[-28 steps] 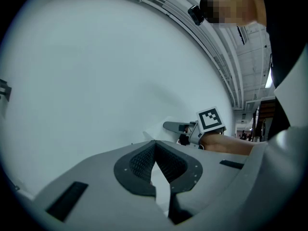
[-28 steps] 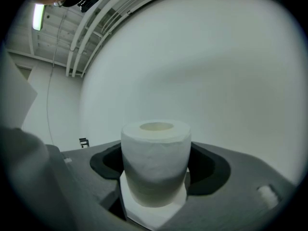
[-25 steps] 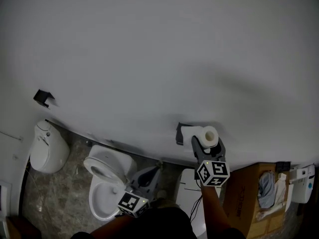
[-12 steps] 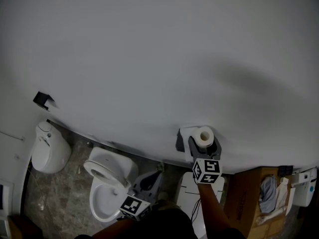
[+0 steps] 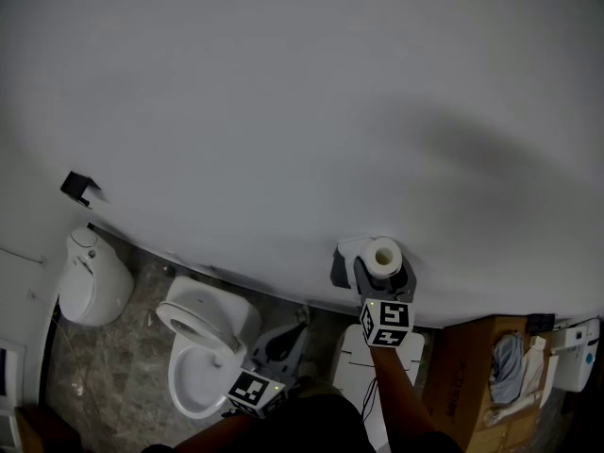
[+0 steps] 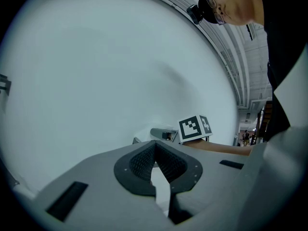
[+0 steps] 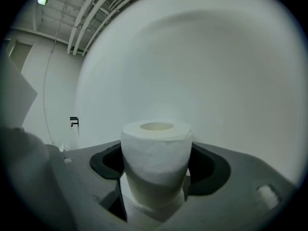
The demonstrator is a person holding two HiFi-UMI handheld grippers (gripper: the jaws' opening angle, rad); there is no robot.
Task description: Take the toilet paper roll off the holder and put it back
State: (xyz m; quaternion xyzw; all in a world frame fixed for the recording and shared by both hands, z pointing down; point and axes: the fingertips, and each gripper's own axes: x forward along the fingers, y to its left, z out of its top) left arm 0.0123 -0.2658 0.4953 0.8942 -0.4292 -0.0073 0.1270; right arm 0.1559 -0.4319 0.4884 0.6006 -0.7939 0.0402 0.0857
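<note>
**Toilet paper roll [image 5: 384, 255] held against wall holder [image 5: 338, 267]**
Right of centre, low in the frame, the roll is clamped upright in the right gripper's [image 5: 383, 274] wide-spread jaws, apparently for remounting. The left gripper [image 5: 294, 332] is kept closed and empty.

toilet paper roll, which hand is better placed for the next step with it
Right. The right tongs are closed on the toilet paper roll, close beside the wall holder. The left tongs are shut and empty, low down by the toilet, away from the holder.
</note>
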